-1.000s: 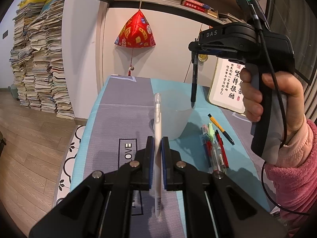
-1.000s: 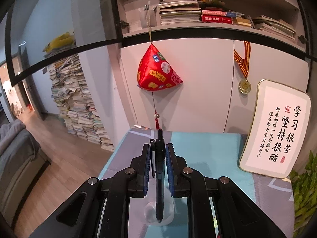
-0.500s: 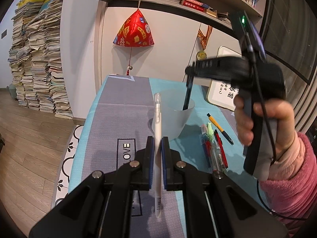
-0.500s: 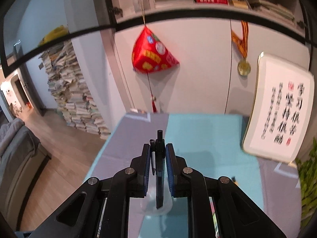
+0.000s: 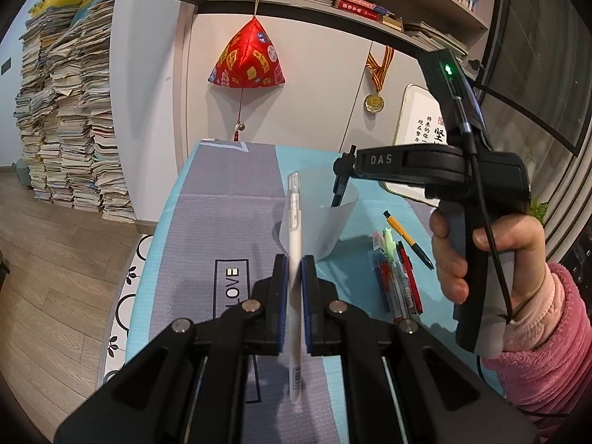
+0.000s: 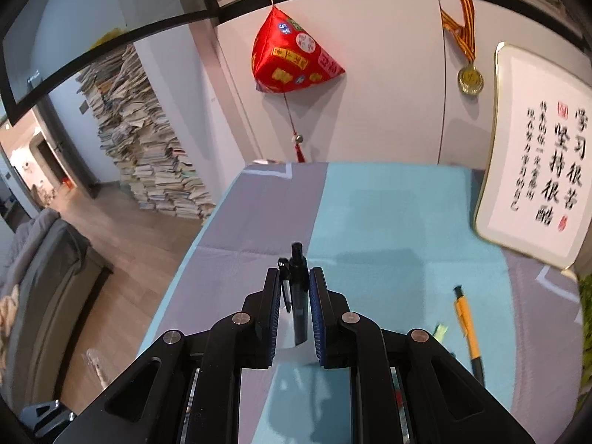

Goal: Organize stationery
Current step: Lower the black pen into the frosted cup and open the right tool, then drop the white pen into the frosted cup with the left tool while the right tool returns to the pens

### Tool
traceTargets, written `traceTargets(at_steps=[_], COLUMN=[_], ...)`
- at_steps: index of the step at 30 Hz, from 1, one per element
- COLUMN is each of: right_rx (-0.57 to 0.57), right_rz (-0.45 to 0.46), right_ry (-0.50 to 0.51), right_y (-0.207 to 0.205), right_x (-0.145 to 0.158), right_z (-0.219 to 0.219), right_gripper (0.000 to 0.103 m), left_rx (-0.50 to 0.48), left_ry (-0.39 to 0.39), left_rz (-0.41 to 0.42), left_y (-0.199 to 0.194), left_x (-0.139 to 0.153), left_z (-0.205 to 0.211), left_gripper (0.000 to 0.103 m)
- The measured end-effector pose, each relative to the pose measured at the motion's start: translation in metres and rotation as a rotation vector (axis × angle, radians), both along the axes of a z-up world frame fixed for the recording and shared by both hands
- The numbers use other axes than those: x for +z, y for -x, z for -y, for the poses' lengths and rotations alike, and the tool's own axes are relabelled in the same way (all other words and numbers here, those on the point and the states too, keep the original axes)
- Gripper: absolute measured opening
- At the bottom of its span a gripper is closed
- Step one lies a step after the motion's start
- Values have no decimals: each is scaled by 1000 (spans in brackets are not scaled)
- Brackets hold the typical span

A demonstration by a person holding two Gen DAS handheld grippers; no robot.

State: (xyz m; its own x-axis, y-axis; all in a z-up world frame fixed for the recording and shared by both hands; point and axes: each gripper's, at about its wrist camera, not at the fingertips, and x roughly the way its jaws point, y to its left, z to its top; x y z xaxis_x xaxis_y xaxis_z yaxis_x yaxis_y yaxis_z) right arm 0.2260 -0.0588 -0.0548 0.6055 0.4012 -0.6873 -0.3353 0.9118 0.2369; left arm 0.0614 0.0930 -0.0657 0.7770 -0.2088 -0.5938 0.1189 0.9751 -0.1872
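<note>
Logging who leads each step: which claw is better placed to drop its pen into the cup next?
Right. The right claw holds its black pen with the tip already inside the cup; the left claw holds the white pen short of it.

Two handheld grippers, left (image 5: 294, 281) and right (image 5: 346, 166), each hold one pen: one white pen (image 5: 295, 222), one black pen (image 6: 299, 296). One translucent cup (image 5: 322, 222); one yellow pen (image 5: 407, 238); one cluster of pens (image 5: 397, 277), number uncertain.

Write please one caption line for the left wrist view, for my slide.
Left gripper holds a white pen upright while the right gripper lowers a black pen into the translucent cup.
</note>
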Motion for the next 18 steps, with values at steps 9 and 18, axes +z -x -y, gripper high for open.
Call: traceTargets(at_steps=[9,18], right_rx=[42,-28], right_rz=[-13,-28], right_ry=[-31,-14], right_y=[27,59], right_x=[6,-5], right_z=[22,74], right_gripper=[17,17], left_rx=[-10,-15], left_ry=[-12,-32], left_rz=[5,64], left_y=[-3,-22], left_x=[4,28], left_z=[6,15], left_gripper=[5,5])
